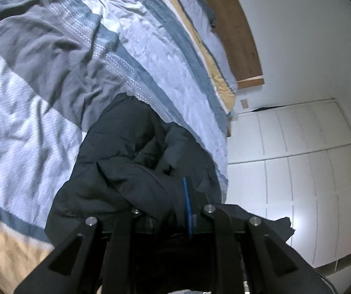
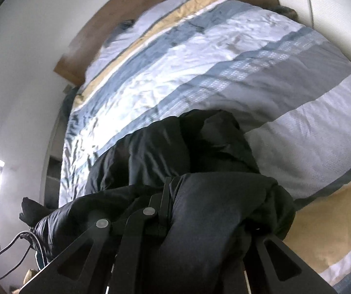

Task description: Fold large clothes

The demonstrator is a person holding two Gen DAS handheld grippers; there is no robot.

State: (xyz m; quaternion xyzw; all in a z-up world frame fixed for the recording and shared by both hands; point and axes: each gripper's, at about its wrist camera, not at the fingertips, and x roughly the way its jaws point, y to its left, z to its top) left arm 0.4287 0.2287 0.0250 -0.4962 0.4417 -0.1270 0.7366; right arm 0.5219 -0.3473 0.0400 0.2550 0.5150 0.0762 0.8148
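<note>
Jacket, black and puffy, lies bunched on the striped duvet near the foot of the bed, its far end resting on the grey and blue bands while the near end is lifted toward both cameras.

Left gripper: jaws pressed together on a thick fold of the jacket. A blue pad on one finger shows edge-on against the fabric, and cloth spills over the linkage on both sides. A loose corner of the garment hangs past the bed edge, in front of the white wardrobe doors.

Right gripper: largely buried under the jacket. One dark finger stands up through the folds with cloth bulging tight against it; the other finger is hidden, so the pinch cannot be confirmed from this view. A drawcord trails from the garment at lower left.

Duvet carries bands of white, blue, grey and yellow, and is creased throughout. A wooden headboard runs along the far end against a white wall.
</note>
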